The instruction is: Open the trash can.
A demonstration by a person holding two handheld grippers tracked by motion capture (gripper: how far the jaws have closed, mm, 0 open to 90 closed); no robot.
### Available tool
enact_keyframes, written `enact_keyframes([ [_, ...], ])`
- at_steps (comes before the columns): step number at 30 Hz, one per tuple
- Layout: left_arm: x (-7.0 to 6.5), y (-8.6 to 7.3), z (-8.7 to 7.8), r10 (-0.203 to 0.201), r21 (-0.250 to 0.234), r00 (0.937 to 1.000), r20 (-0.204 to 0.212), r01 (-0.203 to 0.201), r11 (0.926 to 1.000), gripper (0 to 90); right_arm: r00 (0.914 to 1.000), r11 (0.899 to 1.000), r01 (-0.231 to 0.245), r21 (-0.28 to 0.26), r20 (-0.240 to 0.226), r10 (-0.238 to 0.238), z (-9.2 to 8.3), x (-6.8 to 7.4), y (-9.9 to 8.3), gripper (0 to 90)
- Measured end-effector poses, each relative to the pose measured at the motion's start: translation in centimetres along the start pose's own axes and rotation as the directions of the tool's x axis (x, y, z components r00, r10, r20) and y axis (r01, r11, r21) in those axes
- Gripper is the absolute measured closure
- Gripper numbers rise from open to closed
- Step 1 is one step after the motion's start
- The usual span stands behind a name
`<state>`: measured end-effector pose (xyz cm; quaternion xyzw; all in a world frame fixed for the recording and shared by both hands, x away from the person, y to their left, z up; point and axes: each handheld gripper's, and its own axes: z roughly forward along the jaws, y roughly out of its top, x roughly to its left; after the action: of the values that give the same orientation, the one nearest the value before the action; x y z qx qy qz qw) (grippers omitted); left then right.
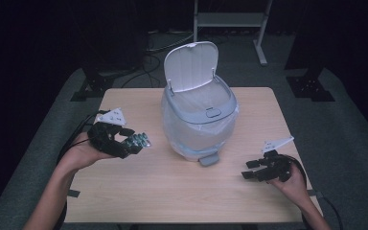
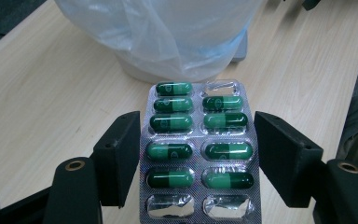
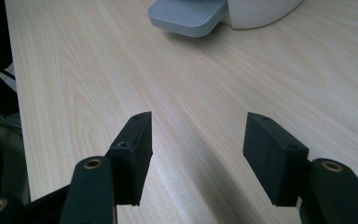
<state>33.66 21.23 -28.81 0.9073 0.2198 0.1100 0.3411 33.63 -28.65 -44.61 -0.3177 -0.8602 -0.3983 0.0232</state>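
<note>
left claw (image 2: 198, 154) grips a pill blister (image 2: 199, 154), right claw (image 3: 196, 154) open and empty, over the wooden table (image 1: 172, 187).

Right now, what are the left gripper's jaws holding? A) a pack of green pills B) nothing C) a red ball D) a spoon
A: in the left gripper view the left gripper has a foil blister pack of green capsules between its jaws, in front of the bag-lined bin, whose lid stands open.
</note>
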Motion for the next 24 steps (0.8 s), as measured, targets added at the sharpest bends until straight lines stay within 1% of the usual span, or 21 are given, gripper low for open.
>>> enact_keyframes([
  [7, 0.2, 1.8, -0.3, 0.026, 0.0, 0.9996, 0.012, -0.026, 0.9997, 33.3, 1.0, 1.0, -0.009, -0.008, -0.001, 0.009, -0.1, -0.2, -0.2, 41.0],
  [15, 0.7, 3.4, -0.3, 0.036, -0.005, 0.999, 0.029, -0.035, 0.9994, 33.4, 0.9997, 0.999, -0.025, -0.029, 0.0, 0.025, -0.7, -0.5, -0.4, 41.0],
  [17, 0.8, 3.9, -0.4, 0.041, -0.007, 0.9986, 0.033, -0.041, 0.9991, 33.4, 0.9997, 0.999, -0.023, -0.035, 0.002, 0.023, -0.8, -0.6, -0.5, 41.0],
  [20, 0.9, 4.5, -0.4, 0.046, -0.012, 0.9983, 0.036, -0.045, 0.9989, 33.4, 0.9995, 0.999, -0.031, -0.034, -0.003, 0.031, -0.8, -0.6, -0.6, 41.1],
  [24, 1.0, 5.6, -0.5, 0.051, -0.013, 0.9978, 0.043, -0.05, 0.9987, 33.4, 0.9997, 0.999, -0.026, -0.03, -0.003, 0.026, -0.7, -0.6, -0.6, 41.1],
])
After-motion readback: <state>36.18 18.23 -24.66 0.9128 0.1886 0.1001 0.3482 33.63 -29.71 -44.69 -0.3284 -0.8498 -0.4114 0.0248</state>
